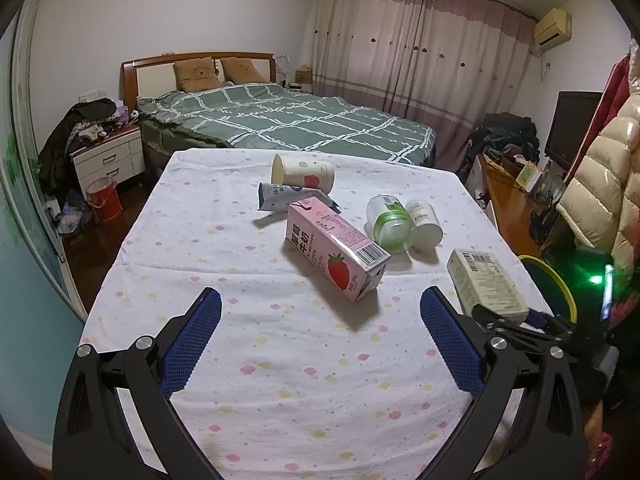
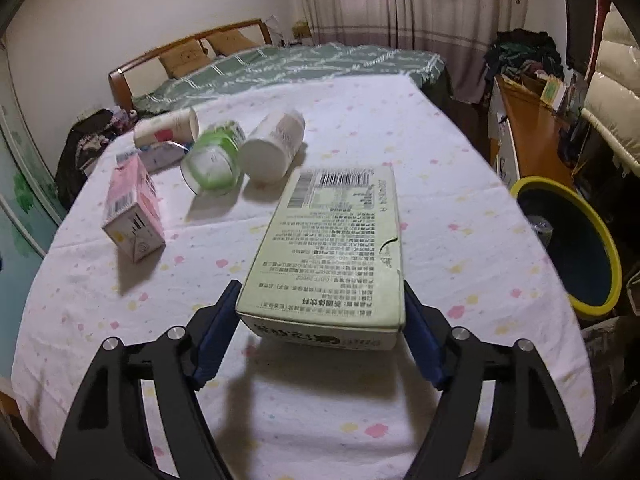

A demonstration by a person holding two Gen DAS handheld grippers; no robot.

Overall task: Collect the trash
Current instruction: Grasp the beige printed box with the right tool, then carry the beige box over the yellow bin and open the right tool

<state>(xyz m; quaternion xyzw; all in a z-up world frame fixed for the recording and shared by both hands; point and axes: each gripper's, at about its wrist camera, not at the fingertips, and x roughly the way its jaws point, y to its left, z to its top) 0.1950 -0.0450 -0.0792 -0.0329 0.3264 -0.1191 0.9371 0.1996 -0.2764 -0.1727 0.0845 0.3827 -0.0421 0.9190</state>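
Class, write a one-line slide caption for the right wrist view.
Right gripper closed on a pale green carton above the flowered tablecloth, beside a yellow-rimmed bin.

1. Indoor artificial light, moderately dim; source overhead, probably behind the cameras.
2. Soft shadows fall toward the viewer beneath the pink milk carton (image 1: 338, 246) and pale green box (image 2: 332, 256).
3. Strong fisheye bending; dark vignette at all corners.
4. Right wrist view slightly blurred; the green LED (image 1: 596, 279) flares.
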